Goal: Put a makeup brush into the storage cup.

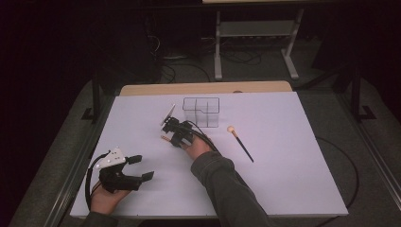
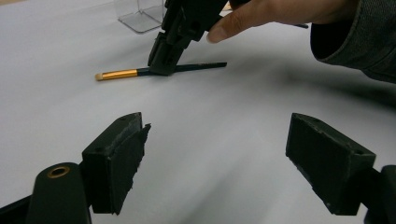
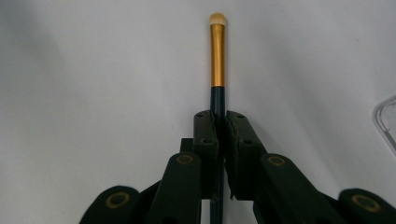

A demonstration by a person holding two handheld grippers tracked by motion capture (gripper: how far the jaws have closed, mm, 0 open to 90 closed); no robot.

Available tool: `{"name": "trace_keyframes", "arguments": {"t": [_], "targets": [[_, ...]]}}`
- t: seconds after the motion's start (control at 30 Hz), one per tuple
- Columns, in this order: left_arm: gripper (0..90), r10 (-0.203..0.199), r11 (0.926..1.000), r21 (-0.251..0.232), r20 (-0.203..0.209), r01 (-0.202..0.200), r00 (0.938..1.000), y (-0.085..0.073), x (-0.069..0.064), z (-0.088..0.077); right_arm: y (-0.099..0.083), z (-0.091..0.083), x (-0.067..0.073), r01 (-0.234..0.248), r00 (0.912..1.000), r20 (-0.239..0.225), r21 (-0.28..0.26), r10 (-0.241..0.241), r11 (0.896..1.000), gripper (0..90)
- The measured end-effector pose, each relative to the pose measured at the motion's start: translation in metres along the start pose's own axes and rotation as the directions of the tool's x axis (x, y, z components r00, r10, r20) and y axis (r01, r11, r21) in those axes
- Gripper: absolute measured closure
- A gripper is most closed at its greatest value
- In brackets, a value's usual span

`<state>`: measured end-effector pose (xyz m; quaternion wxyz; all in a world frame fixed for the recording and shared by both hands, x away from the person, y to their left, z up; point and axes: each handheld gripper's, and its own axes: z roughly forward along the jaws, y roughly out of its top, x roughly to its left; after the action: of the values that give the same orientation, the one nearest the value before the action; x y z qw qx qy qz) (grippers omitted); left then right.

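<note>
Right claw [image 3: 219,128], jaws clamped on the dark handle of a gold-ferruled brush [image 3: 217,56] that lies on the white table [image 3: 93,70], tip ahead of the jaws. Left claw [image 2: 215,163], jaws wide apart, empty. Clear organiser [image 1: 201,112] just beyond the right claw.

Grey sleeve [image 1: 231,189]; black tongs [image 3: 219,126], brass-ringed screw holes.

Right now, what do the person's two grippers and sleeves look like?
Both grippers are black. The left gripper carries a grey three-cornered plate on top and a black cable looping beside the hand; its fingers are blocky with worn, ragged pads. The right gripper has brass-coloured rivets at its linkages. The right sleeve is dark grey knit.
</note>
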<state>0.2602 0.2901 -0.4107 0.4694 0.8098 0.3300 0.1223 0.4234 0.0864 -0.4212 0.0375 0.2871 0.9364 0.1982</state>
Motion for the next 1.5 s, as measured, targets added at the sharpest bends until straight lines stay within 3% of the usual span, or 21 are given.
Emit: {"name": "trace_keyframes", "arguments": {"t": [0.33, 0.73, 1.23, 1.5], "targets": [[18.7, 0.004, 1.0000, 0.004, -0.001, -0.004, 1.0000, 0.000, 0.001, 0.000, -0.006, -0.015, -0.009, -0.021, 0.9982, -0.058, -0.055, 0.018, 0.998, 82.7], [19.2, 0.002, 1.0000, 0.007, -0.004, -0.002, 1.0000, 0.000, 0.001, 0.001, -0.019, -0.035, -0.008, 0.012, 0.9953, -0.094, -0.098, -0.021, 0.995, 82.7], [19.7, 0.024, 0.9995, 0.022, 0.006, -0.024, 0.9997, 0.000, 0.001, 0.002, -0.051, -0.067, -0.006, 0.039, 0.9883, -0.138, -0.178, -0.064, 0.983, 82.6], [19.9, 0.014, 0.9998, 0.017, 0.014, -0.015, 0.9998, 0.001, -0.001, 0.005, -0.070, -0.079, 0.000, 0.041, 0.9850, -0.156, -0.210, -0.075, 0.977, 82.6]]}}
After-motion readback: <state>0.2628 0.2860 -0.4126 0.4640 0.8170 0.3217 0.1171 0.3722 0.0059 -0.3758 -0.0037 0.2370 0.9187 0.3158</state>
